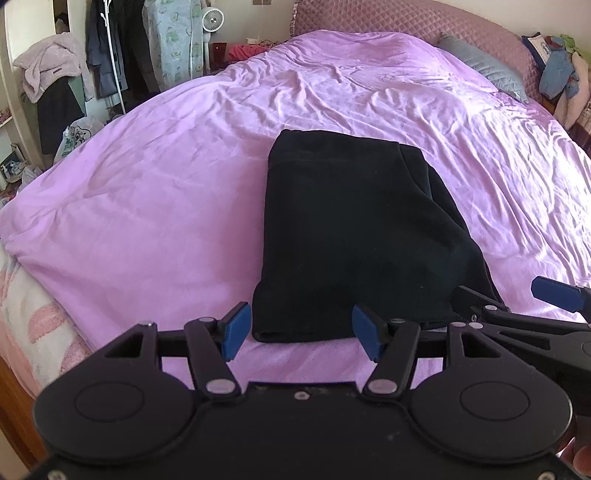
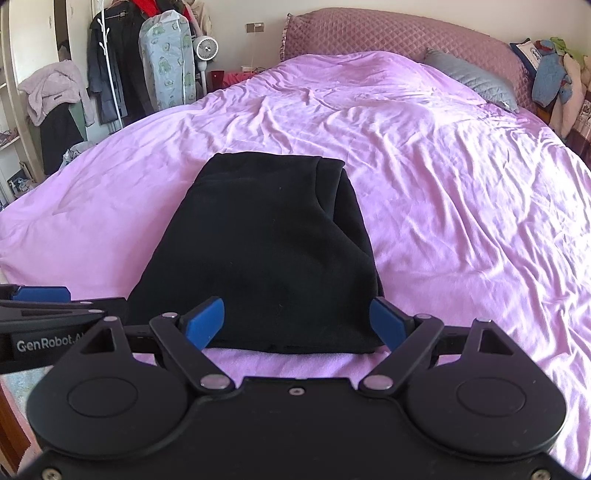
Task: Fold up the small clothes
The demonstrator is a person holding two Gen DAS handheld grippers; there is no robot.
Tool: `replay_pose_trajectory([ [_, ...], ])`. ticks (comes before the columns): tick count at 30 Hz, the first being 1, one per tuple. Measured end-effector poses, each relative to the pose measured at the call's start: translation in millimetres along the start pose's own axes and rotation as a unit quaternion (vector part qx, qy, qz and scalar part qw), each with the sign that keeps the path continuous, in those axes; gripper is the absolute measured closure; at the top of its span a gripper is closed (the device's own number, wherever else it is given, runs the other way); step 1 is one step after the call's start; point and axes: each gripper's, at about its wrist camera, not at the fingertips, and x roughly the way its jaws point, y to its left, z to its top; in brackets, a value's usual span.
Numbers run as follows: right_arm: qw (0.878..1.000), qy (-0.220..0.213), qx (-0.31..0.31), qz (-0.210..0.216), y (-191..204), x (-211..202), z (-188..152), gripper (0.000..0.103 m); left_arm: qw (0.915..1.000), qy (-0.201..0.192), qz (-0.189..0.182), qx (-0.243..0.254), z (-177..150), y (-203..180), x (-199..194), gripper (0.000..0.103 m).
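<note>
A small black garment (image 1: 354,236) (image 2: 269,240) lies folded into a rough rectangle on the pink-purple bedspread (image 1: 147,192) (image 2: 461,192), its waistband at the far end. My left gripper (image 1: 301,332) hovers open at the garment's near left corner, blue pads wide apart, nothing between them. My right gripper (image 2: 297,321) stands open over the near edge of the garment, one blue pad on each side of the cloth, not pressing it. The right gripper's fingers (image 1: 554,291) show at the right of the left wrist view; the left gripper's finger (image 2: 40,293) shows at the left of the right wrist view.
A quilted purple headboard (image 2: 406,33) and a grey pillow (image 2: 472,79) are at the bed's far end. A coat rack with hanging clothes (image 2: 122,66), a small fan (image 2: 207,48) and cluttered shelves (image 1: 22,110) stand at left. Soft toys (image 2: 554,74) sit far right.
</note>
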Motion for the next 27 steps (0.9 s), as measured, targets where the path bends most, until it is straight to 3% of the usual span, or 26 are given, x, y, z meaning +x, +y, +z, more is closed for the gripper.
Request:
replay_pose_trajectory([
  [27,1.0,0.004,-0.001,-0.001,0.6,2.7,-1.9,0.016,0.9997,0.019,0.012,0.001,3.2,0.2,7.9,0.038],
])
